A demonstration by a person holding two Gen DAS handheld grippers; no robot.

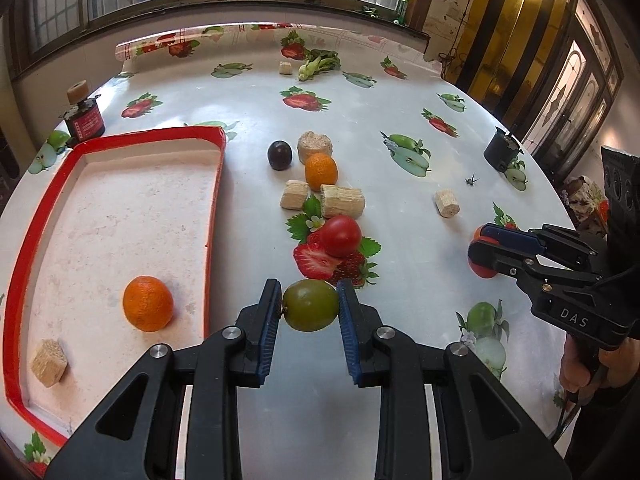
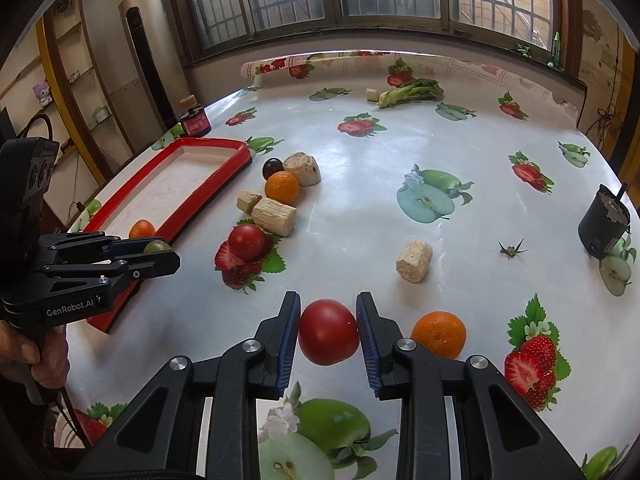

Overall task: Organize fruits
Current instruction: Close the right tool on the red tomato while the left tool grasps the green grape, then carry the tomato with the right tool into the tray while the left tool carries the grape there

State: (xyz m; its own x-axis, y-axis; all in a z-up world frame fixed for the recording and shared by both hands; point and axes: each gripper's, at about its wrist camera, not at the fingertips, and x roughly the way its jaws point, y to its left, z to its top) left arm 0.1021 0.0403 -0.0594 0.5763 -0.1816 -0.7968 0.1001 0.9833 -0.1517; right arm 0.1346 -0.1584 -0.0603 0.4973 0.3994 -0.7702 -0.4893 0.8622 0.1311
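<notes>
My left gripper [image 1: 310,306] is shut on a green plum [image 1: 310,305], just right of the red-rimmed tray [image 1: 214,200]; it also shows in the right wrist view [image 2: 158,252]. An orange [image 1: 148,303] lies in the tray. My right gripper [image 2: 328,332] is shut on a red tomato [image 2: 329,332]; it shows in the left wrist view [image 1: 486,254] at the right. On the table lie another red tomato [image 1: 340,235], an orange [image 1: 321,171], a dark plum [image 1: 279,155], and an orange [image 2: 439,334] beside my right gripper.
Several beige wafer blocks [image 1: 342,201] lie among the fruits, one [image 1: 49,362] in the tray. A dark jar [image 1: 85,120] stands behind the tray, a black cup [image 1: 500,152] at the right, a leafy vegetable [image 1: 318,65] at the far edge.
</notes>
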